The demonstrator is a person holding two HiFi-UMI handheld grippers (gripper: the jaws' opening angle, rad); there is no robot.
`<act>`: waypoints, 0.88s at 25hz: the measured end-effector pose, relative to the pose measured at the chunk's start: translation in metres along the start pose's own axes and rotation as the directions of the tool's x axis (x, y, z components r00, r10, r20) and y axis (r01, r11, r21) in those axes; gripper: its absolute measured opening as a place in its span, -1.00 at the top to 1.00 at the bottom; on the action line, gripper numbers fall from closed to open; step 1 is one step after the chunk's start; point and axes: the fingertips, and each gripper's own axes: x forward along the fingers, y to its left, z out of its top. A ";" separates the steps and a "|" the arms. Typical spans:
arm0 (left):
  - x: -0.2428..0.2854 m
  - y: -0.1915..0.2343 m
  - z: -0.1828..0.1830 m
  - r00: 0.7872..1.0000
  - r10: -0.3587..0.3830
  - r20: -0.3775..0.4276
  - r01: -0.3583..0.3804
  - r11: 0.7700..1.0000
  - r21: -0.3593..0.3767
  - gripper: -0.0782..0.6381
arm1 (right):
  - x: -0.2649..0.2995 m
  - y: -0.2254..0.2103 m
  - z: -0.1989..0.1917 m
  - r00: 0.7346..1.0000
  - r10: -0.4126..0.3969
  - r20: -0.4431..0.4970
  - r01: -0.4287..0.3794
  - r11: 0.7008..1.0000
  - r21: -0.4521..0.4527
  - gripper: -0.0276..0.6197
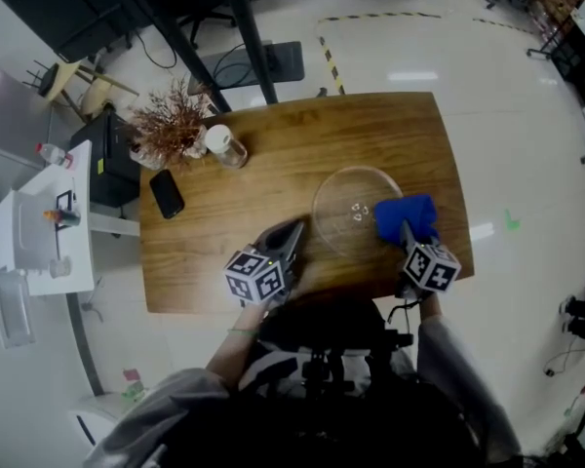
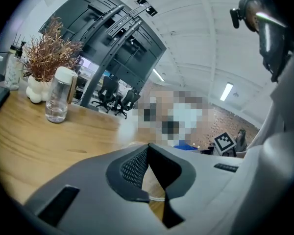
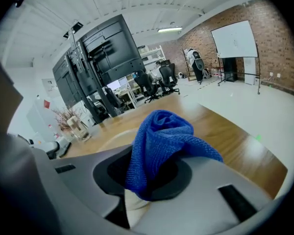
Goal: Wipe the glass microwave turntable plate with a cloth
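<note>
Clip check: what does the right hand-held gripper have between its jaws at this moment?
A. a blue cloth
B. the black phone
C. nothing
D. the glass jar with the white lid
A: in the right gripper view, the blue cloth bunches up from between the jaws of the right hand-held gripper, which are clamped on it.

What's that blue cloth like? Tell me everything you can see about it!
The blue cloth looks soft and fuzzy, like a woven microfibre rag. It is bunched into a crumpled lump, not spread flat. The right gripper has its jaws shut on the lower part, so folds stick up and flop sideways. In the head view it sits at the right edge of the round clear glass plate on the brown wooden table; whether it presses on the glass is unclear.
</note>
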 end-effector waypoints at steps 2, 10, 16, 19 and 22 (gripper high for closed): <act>0.000 0.001 -0.001 1.000 0.003 -0.003 -0.003 1.000 0.000 0.78 | 0.000 0.031 0.006 0.997 0.072 0.020 -0.073 0.997 0.033 0.67; -0.007 0.007 0.001 0.999 0.034 0.008 -0.034 0.999 -0.007 0.78 | 0.031 0.151 -0.049 0.932 0.330 -0.150 -0.343 0.937 -0.068 0.67; -0.012 0.010 0.001 0.998 0.054 0.019 -0.054 0.998 -0.013 0.78 | 0.037 0.133 -0.073 0.938 0.296 -0.178 -0.301 0.954 0.003 0.67; -0.014 0.014 0.000 0.998 0.064 0.020 -0.064 0.998 -0.018 0.78 | 0.027 0.098 -0.058 0.965 0.223 -0.141 -0.221 0.975 0.029 0.67; -0.013 0.014 -0.002 0.998 0.066 0.020 -0.065 0.998 -0.023 0.78 | 0.013 0.053 -0.045 0.987 0.131 -0.087 -0.124 0.988 0.090 0.67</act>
